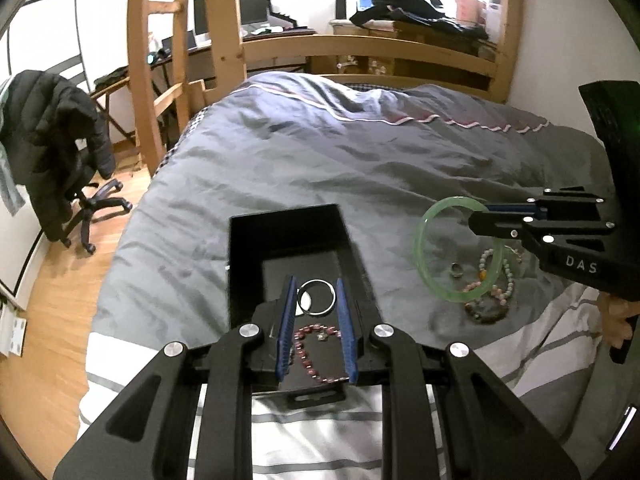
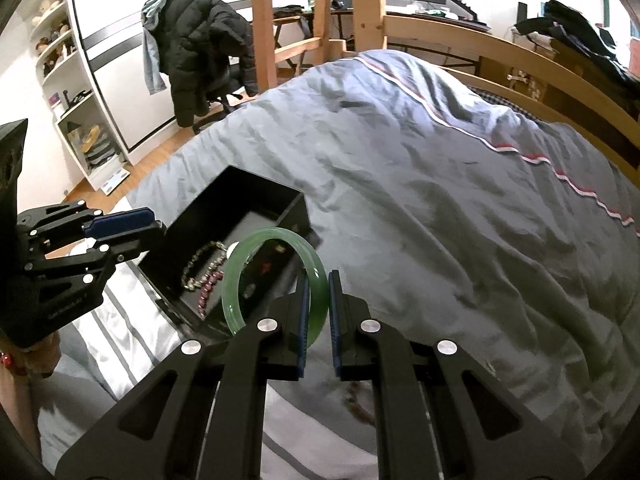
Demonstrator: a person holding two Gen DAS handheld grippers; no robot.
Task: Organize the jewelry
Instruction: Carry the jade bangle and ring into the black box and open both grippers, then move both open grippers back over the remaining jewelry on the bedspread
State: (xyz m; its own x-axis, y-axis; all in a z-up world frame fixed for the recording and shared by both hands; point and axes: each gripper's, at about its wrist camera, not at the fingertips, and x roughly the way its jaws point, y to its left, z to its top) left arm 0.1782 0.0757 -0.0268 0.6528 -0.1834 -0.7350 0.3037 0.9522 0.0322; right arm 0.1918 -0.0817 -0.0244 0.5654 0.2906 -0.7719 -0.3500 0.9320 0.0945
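Observation:
A black open jewelry box (image 1: 248, 248) lies on the bed; inside are a silver bangle (image 1: 316, 297) and a red bead bracelet (image 1: 310, 354). My left gripper (image 1: 317, 304) is open over the box, empty. My right gripper (image 2: 318, 300) is shut on a green jade bangle (image 2: 236, 304) and holds it in the air beside the box (image 2: 280, 200). In the left wrist view the green bangle (image 1: 424, 240) hangs from the right gripper (image 1: 480, 216) above a pile of bead bracelets and a ring (image 1: 496, 292) on the duvet.
A grey duvet (image 1: 320, 152) covers the bed, with a striped white sheet (image 1: 320, 432) at the near edge. A wooden bed frame (image 1: 360, 48) stands at the far end. An office chair with a black jacket (image 1: 56, 140) stands on the floor at left.

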